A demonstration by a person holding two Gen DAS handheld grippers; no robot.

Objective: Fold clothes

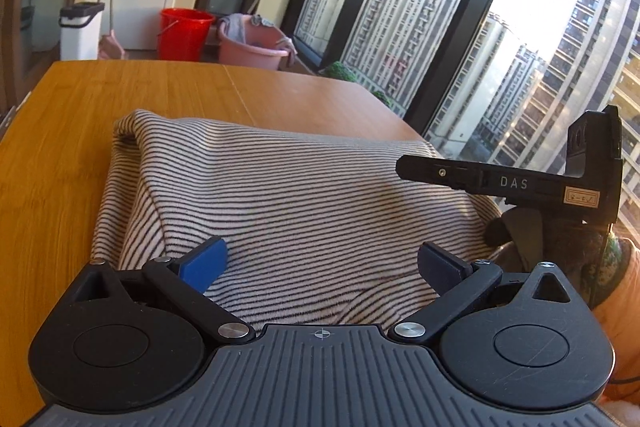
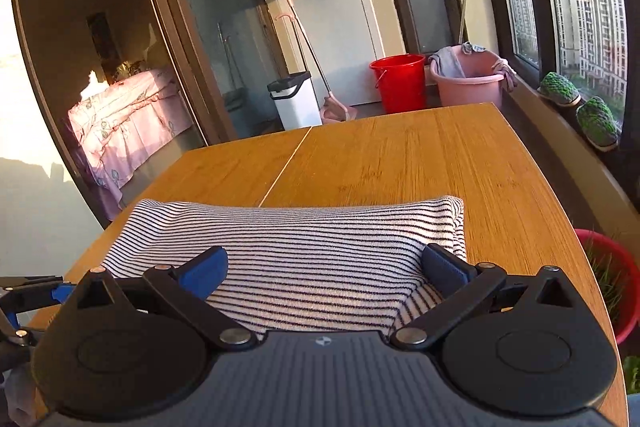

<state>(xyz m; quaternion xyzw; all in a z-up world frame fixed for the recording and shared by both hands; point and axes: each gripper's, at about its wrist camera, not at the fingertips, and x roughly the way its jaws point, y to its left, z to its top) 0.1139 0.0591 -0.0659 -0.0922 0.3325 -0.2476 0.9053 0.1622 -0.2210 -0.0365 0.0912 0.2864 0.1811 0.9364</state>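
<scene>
the striped garment [image 1: 280, 203] lies folded in a thick bundle on the wooden table [image 1: 80, 115], at the table's near end, its far fold running straight across the seam [image 2: 284, 167] in the tabletop. in the right wrist view the garment [image 2: 288, 259] shows as a neat rectangle with thin dark stripes on white.

the left gripper [image 1: 322, 265] hangs just above the garment's near edge, jaws spread wide with nothing between them; 1 blue pad [image 1: 204, 265] and 1 dark pad [image 1: 438, 267] sit apart over the cloth. the right gripper [image 2: 324, 267] is likewise spread wide over the garment, its right pad [image 2: 444, 269] at the garment's right edge. whether either pad touches the cloth cannot be told.

in the left wrist view the right gripper [image 1: 520, 183] shows side-on, right of the garment, with "das" in white letters on its black body and a small sticker [image 1: 580, 197] whose handwriting is too small to read. the gloved hand [image 1: 560, 239] below it is dark and mostly hidden. the left gripper shows only as a cut-off sliver at the left edge of the right wrist view.

beyond the garment, past the table's far end, stand a red bucket [image 2: 398, 81], a pink basin [image 2: 470, 81] with rags over its rim, a white mop bucket [image 2: 294, 101] and a mop [image 2: 336, 111]. right of the garment, 2 green shoes [image 2: 576, 107] rest on the window sill.
</scene>
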